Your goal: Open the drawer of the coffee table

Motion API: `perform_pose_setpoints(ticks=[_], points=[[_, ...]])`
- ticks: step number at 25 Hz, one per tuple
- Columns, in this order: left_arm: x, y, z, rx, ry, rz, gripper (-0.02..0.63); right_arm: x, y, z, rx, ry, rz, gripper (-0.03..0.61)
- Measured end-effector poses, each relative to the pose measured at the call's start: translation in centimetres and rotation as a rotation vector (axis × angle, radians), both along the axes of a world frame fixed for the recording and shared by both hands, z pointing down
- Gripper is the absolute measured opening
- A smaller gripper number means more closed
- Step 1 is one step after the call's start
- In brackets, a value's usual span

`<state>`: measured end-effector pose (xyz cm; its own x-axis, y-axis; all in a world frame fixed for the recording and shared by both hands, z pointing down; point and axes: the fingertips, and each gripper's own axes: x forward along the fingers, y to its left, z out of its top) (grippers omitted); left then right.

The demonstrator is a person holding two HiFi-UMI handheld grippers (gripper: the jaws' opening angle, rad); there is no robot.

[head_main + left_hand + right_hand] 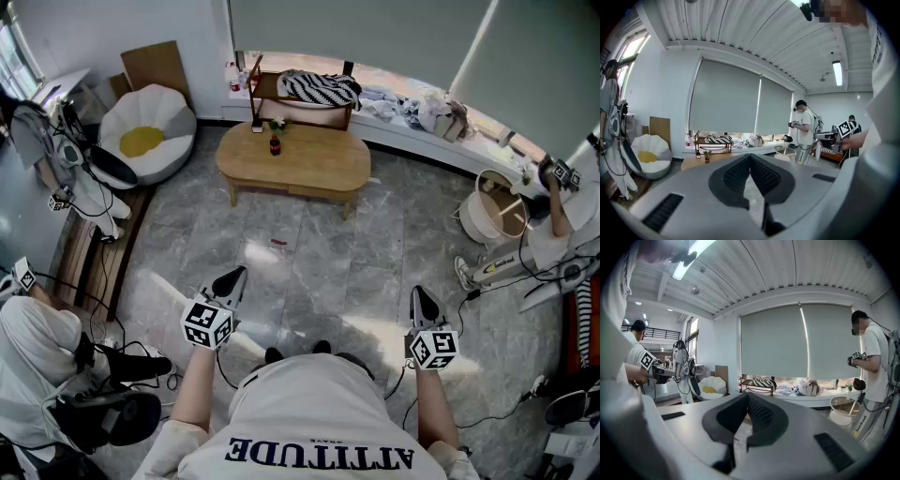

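Note:
The oval wooden coffee table [293, 158] stands across the room on the grey tiled floor, well ahead of both grippers. Its drawer front [319, 191] sits flush under the near edge. A small dark bottle [275, 144] and a little plant stand on its top. My left gripper [233, 277] is held low at the left, shut with nothing in it. My right gripper [420, 301] is held at the right, also shut and empty. In the left gripper view the table [696, 161] shows far off beyond the closed jaws [750, 157]; in the right gripper view the jaws [747, 396] meet too.
A wooden rack with a striped cloth [319, 89] stands behind the table. A white egg-shaped beanbag [145, 131] sits at left, a round white basket [497, 206] at right. Other people with gear and cables stand along both sides. A small red scrap [278, 242] lies on the floor.

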<state>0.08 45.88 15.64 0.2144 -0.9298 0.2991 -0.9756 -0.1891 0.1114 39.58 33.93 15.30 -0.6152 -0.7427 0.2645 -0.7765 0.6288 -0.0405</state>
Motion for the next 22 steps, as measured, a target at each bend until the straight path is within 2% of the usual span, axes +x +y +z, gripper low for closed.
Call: perform_pose_setpoints(ticks=[22], points=[[1.1,-0.4,1.1,-0.007,-0.004,-0.012,0.021,0.8,-1.1,1.2,-0.004,-0.013,-0.011,0.018]])
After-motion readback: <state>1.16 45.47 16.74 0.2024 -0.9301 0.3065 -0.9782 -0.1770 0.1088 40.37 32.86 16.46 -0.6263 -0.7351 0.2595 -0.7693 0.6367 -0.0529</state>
